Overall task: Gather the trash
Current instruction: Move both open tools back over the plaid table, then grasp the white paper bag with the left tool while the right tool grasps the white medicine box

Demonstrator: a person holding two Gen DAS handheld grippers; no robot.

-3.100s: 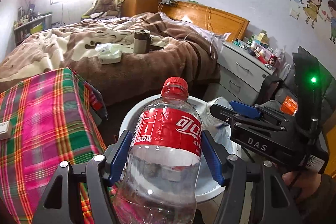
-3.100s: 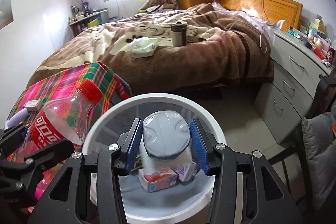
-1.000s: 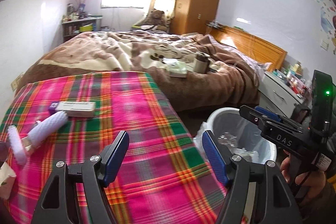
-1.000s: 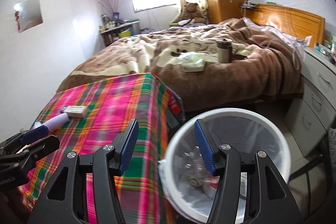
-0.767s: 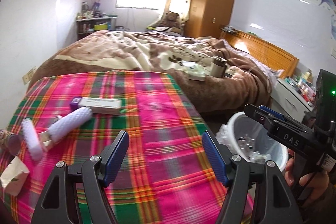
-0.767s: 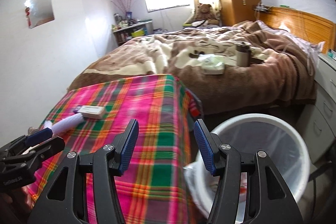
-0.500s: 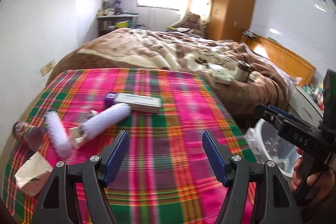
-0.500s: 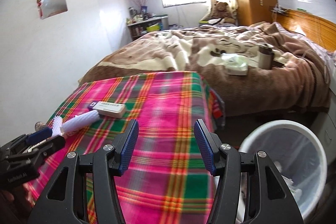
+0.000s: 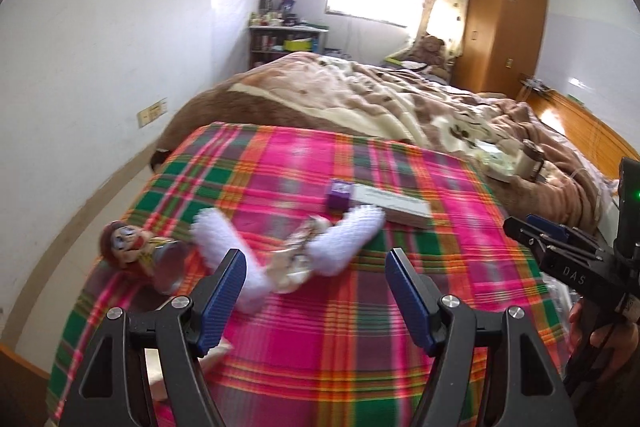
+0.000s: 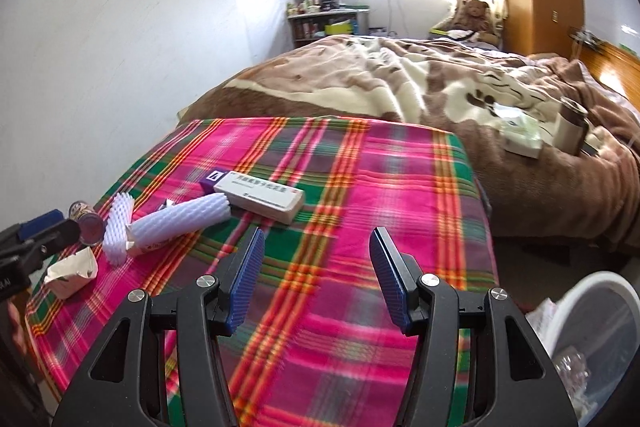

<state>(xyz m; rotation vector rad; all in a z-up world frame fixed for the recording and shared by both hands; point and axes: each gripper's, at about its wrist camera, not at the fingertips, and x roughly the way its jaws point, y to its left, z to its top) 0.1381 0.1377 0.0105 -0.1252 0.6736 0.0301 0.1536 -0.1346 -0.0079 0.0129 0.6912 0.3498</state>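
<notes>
Some clear plastic trash lies in the white bin point(image 10: 596, 291).

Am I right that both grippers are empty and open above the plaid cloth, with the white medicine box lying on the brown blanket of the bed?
Not quite. The white medicine box lies on the plaid cloth, beside the white foam sleeve, not on the brown blanket. The right wrist view shows it. The left gripper and right gripper are indeed open and empty above the cloth.

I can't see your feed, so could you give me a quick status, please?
Left gripper and right gripper open, empty. Foam sleeves, medicine box, crumpled wrapper on plaid cloth. Approach unobstructed.
</notes>
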